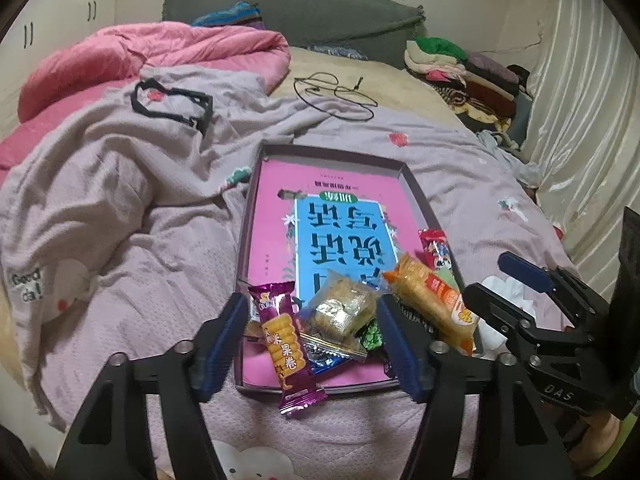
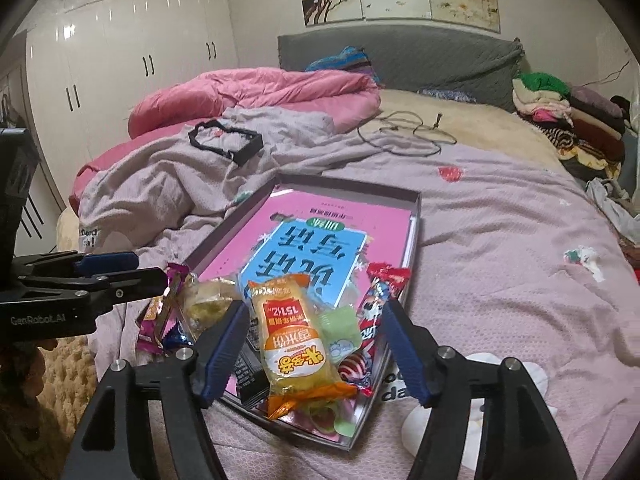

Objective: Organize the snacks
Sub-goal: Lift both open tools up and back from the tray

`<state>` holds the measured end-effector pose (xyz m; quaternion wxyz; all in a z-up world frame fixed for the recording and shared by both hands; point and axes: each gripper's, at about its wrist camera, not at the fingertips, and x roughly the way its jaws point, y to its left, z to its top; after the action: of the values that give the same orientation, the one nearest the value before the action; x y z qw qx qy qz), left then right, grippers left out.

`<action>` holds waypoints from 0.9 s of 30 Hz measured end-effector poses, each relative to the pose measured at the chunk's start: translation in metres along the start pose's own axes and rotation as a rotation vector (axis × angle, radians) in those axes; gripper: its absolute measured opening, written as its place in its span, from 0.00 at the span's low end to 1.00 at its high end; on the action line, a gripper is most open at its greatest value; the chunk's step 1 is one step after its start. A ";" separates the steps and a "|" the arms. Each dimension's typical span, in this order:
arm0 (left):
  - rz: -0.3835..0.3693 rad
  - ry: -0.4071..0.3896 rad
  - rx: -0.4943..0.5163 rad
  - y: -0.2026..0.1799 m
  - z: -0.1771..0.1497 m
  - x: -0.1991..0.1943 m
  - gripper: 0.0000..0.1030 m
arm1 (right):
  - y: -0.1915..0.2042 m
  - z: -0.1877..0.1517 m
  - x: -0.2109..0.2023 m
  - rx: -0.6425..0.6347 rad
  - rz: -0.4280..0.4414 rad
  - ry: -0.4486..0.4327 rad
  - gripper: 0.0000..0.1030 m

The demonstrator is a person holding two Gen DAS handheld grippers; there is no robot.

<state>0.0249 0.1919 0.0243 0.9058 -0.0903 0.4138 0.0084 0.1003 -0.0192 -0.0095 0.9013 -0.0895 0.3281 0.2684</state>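
Snacks (image 1: 340, 320) heaped at tray (image 1: 250, 216) near edge, lower centre. Left gripper (image 1: 312, 340) and right gripper (image 2: 316, 344): jaws wide, empty. Risk: purple pack (image 1: 286, 344) overhangs the rim; a nudge could drop it.

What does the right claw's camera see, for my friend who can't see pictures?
The open right claw hovers over a yellow snack packet atop a pile of snacks in a shallow pink-lined box on a bed. The left claw reaches in from the left, beside a purple packet.

Snack pile (image 1: 340, 320) crowds the box's (image 1: 416, 184) near end; far half seems open.
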 end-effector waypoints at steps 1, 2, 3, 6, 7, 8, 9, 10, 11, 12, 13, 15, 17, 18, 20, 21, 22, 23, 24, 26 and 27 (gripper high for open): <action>0.003 -0.004 -0.001 -0.001 0.000 -0.003 0.73 | 0.000 0.001 -0.004 -0.001 -0.002 -0.009 0.70; 0.006 -0.009 -0.004 -0.002 0.000 -0.006 0.75 | 0.000 0.002 -0.009 -0.002 -0.004 -0.023 0.71; 0.014 -0.014 -0.012 -0.003 0.000 -0.010 0.75 | 0.001 0.003 -0.014 -0.003 -0.007 -0.034 0.73; 0.021 -0.025 -0.050 -0.006 -0.005 -0.021 0.77 | 0.004 0.005 -0.029 -0.010 -0.012 -0.056 0.81; 0.019 -0.025 -0.056 -0.007 -0.007 -0.024 0.77 | 0.005 0.005 -0.036 -0.015 -0.013 -0.064 0.82; 0.020 -0.025 -0.061 -0.009 -0.010 -0.027 0.77 | 0.006 0.005 -0.042 -0.017 -0.016 -0.070 0.83; 0.027 -0.022 -0.066 -0.010 -0.013 -0.030 0.77 | 0.007 0.004 -0.047 -0.018 -0.020 -0.072 0.84; 0.034 -0.020 -0.073 -0.012 -0.017 -0.032 0.77 | 0.008 0.002 -0.054 -0.018 -0.022 -0.073 0.85; 0.037 -0.017 -0.077 -0.014 -0.020 -0.034 0.77 | 0.008 0.001 -0.059 -0.016 -0.021 -0.075 0.86; 0.038 -0.013 -0.085 -0.015 -0.025 -0.036 0.77 | 0.008 -0.002 -0.065 -0.009 -0.020 -0.076 0.88; 0.035 -0.009 -0.091 -0.017 -0.028 -0.038 0.77 | 0.008 -0.005 -0.071 -0.004 -0.016 -0.076 0.88; 0.025 0.001 -0.098 -0.021 -0.036 -0.041 0.77 | 0.009 -0.011 -0.081 -0.001 -0.014 -0.082 0.91; 0.027 0.000 -0.101 -0.024 -0.043 -0.047 0.77 | 0.011 -0.018 -0.089 -0.009 -0.022 -0.081 0.94; 0.027 -0.003 -0.102 -0.025 -0.046 -0.049 0.77 | 0.012 -0.021 -0.093 -0.011 -0.026 -0.080 0.97; 0.030 -0.010 -0.102 -0.026 -0.052 -0.056 0.77 | 0.012 -0.029 -0.100 0.000 -0.035 -0.077 0.99; 0.029 -0.012 -0.101 -0.028 -0.055 -0.058 0.77 | 0.011 -0.033 -0.103 0.008 -0.040 -0.072 0.99; 0.030 -0.012 -0.097 -0.029 -0.057 -0.060 0.77 | 0.010 -0.036 -0.104 0.014 -0.044 -0.067 0.99; 0.030 -0.012 -0.094 -0.030 -0.058 -0.062 0.77 | 0.009 -0.040 -0.105 0.025 -0.054 -0.058 0.99; 0.028 -0.013 -0.091 -0.032 -0.060 -0.063 0.77 | 0.007 -0.044 -0.107 0.037 -0.064 -0.050 0.99; 0.031 -0.011 -0.084 -0.035 -0.062 -0.066 0.77 | 0.004 -0.051 -0.107 0.059 -0.072 -0.029 0.99; 0.032 -0.013 -0.078 -0.036 -0.062 -0.068 0.77 | 0.004 -0.055 -0.107 0.064 -0.071 -0.017 0.99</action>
<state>-0.0630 0.1495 0.0410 0.9041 -0.1189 0.4086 0.0398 -0.0001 -0.0802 0.0172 0.9155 -0.0700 0.3254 0.2261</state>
